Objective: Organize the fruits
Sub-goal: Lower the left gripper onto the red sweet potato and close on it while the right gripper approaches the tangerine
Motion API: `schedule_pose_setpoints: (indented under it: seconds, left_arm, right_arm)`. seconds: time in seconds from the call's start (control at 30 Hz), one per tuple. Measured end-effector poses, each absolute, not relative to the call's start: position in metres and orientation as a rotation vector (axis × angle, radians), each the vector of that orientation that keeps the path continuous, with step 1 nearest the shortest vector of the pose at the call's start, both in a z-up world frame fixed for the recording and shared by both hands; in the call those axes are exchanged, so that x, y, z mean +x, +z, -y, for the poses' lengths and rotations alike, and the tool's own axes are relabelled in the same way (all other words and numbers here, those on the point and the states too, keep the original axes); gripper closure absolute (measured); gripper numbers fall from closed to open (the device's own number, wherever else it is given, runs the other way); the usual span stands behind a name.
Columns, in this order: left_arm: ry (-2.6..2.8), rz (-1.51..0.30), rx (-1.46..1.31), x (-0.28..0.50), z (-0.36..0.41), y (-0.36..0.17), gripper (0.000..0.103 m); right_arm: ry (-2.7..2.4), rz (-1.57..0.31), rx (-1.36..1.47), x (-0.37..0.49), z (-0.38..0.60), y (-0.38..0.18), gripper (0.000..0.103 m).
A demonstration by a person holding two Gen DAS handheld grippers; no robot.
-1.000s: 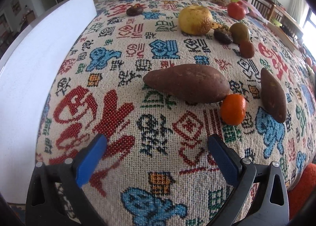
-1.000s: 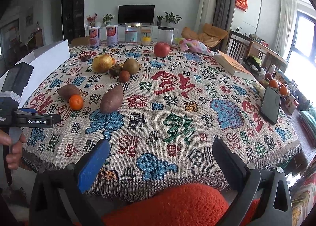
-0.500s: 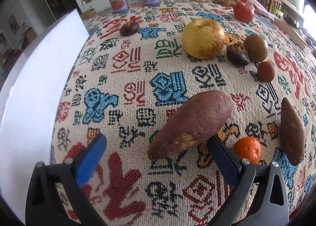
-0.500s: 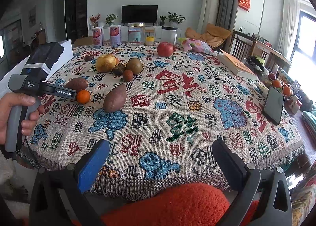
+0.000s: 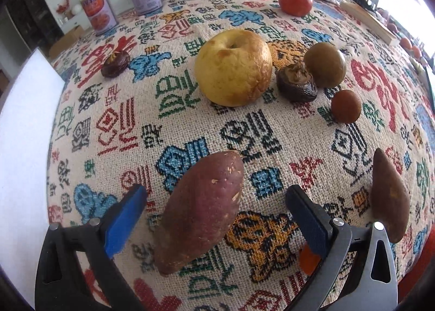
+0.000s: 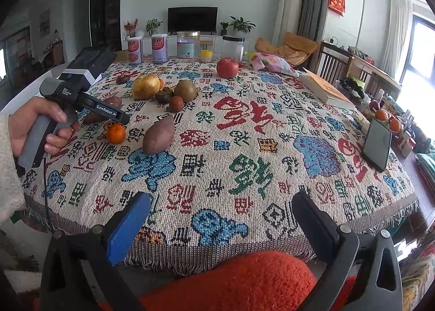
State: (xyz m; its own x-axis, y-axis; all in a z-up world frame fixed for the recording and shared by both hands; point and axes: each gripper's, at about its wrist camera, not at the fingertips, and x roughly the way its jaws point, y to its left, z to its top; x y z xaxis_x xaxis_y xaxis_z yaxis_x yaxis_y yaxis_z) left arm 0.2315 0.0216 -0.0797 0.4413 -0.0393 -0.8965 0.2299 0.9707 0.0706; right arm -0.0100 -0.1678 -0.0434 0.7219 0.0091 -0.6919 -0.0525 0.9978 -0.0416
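My left gripper (image 5: 217, 210) is open, its blue pads on either side of a brown sweet potato (image 5: 202, 209) lying on the patterned cloth, not touching it. A small orange (image 5: 308, 256) peeks out behind the right finger. A second sweet potato (image 5: 388, 196) lies to the right. Beyond are a yellow apple (image 5: 233, 67), a dark wrinkled fruit (image 5: 296, 84), a green-brown fruit (image 5: 325, 65) and a small brown fruit (image 5: 345, 106). My right gripper (image 6: 221, 224) is open and empty at the table's near edge. From there the left gripper (image 6: 81, 93) shows over the sweet potato (image 6: 96, 118).
A red apple (image 6: 227, 67), cans (image 6: 135, 50) and jars (image 6: 188, 45) stand at the back. A book (image 6: 326, 88) and a phone (image 6: 377, 145) lie on the right. A white board (image 5: 21, 148) borders the left edge. A dark fruit (image 5: 115, 63) lies far left. An orange cushion (image 6: 233, 283) sits below.
My left gripper has moved forward over the table, so the near sweet potato now lies between its open fingers and the orange is mostly hidden. The right gripper has stayed put.
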Motion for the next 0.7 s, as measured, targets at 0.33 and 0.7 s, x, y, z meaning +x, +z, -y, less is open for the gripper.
schedule_pose_setpoints:
  seconds: [0.33,0.7]
  left_arm:
    - [-0.206,-1.117,0.128,0.240,-0.032,-0.085,0.000]
    - [-0.294,-1.194,0.136,0.260,-0.041,-0.074,0.002]
  right_arm:
    - [0.036,-0.765,-0.054,-0.010,0.168,-0.044,0.000]
    - [0.038,-0.763,-0.047,-0.011,0.170,-0.045,0.000]
